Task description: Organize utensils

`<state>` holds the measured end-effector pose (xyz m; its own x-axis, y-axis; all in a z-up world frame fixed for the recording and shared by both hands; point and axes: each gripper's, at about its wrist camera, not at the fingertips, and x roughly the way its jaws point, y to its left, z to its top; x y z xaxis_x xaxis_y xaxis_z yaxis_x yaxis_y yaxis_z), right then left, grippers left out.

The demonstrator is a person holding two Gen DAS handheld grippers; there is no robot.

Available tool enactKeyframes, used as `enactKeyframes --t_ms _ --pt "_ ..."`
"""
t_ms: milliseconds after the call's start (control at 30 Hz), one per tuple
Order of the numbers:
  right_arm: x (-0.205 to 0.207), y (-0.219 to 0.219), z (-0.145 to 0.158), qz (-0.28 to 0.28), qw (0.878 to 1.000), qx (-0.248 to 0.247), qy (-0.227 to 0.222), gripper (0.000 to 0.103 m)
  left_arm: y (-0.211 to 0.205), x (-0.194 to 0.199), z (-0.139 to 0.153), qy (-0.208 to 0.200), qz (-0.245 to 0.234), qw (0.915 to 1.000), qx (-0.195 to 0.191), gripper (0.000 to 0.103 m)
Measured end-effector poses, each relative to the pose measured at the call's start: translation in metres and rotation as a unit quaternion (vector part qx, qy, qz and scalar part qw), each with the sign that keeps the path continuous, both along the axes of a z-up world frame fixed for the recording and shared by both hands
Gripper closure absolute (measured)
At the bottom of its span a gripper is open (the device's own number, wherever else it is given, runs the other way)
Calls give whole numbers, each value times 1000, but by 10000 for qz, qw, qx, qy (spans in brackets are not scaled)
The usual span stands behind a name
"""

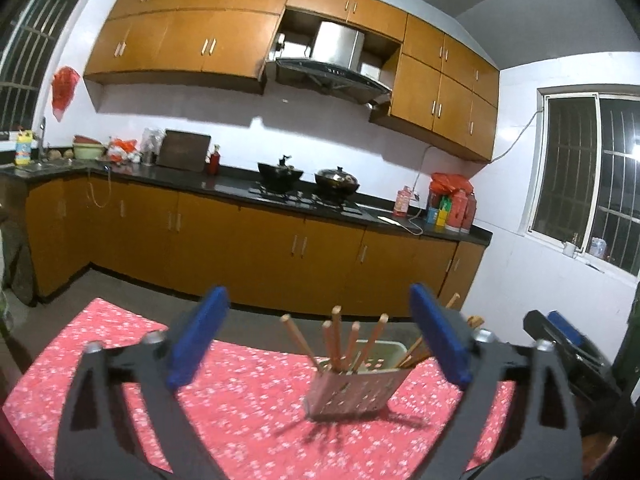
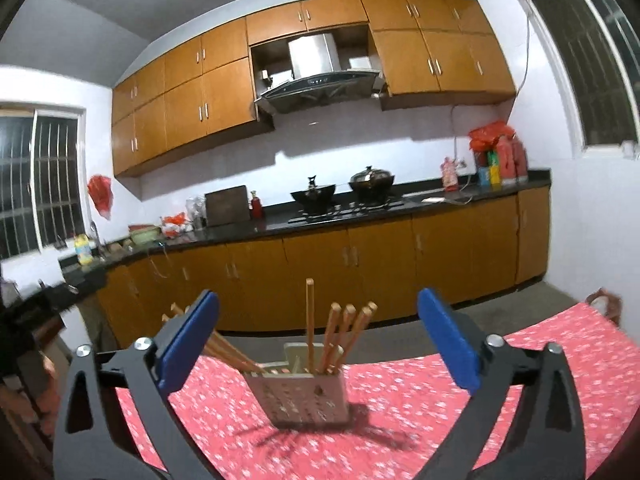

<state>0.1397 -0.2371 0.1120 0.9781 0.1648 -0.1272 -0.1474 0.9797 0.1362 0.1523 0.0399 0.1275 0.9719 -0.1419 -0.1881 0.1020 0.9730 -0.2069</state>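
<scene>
A perforated pale utensil holder (image 1: 352, 396) (image 2: 304, 400) stands upright on a table covered with a red flowered cloth (image 1: 240, 380) (image 2: 460, 392). Several wooden chopsticks (image 1: 336, 336) (image 2: 340, 332) stick up out of it, and a few lean outward (image 2: 228, 354). My left gripper (image 1: 320, 300) is open, its blue pads wide apart with the holder ahead between them and untouched. My right gripper (image 2: 318, 300) is open too, facing the holder from the other side, nothing in it. A blue pad (image 1: 562, 326) of the right gripper shows at the right edge of the left wrist view.
Beyond the table's far edge lies grey floor (image 2: 500, 312), then orange base cabinets (image 1: 260, 252) under a black counter (image 1: 224, 188) with two pots (image 1: 336, 182) on a stove. A chair back (image 2: 604, 304) stands at the table's far right corner.
</scene>
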Motion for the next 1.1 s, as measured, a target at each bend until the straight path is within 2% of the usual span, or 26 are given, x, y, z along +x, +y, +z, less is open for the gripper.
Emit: enactKeyframes --t_ms 200,500,733,1100 --pt "-39 10 -14 -125 9997 -215 61 2 3 -54 -20 39 242 9992 318 4" --pt "-75 20 -52 -228 9982 -420 355 2 5 -102 -56 143 600 9955 715 4" --pt "-89 24 -77 -202 9971 -525 505 2 -5 -114 -82 320 479 9926 1066 4" --pt "-107 25 -110 -212 9946 -647 783 2 -12 -128 -113 499 396 9923 1060 4"
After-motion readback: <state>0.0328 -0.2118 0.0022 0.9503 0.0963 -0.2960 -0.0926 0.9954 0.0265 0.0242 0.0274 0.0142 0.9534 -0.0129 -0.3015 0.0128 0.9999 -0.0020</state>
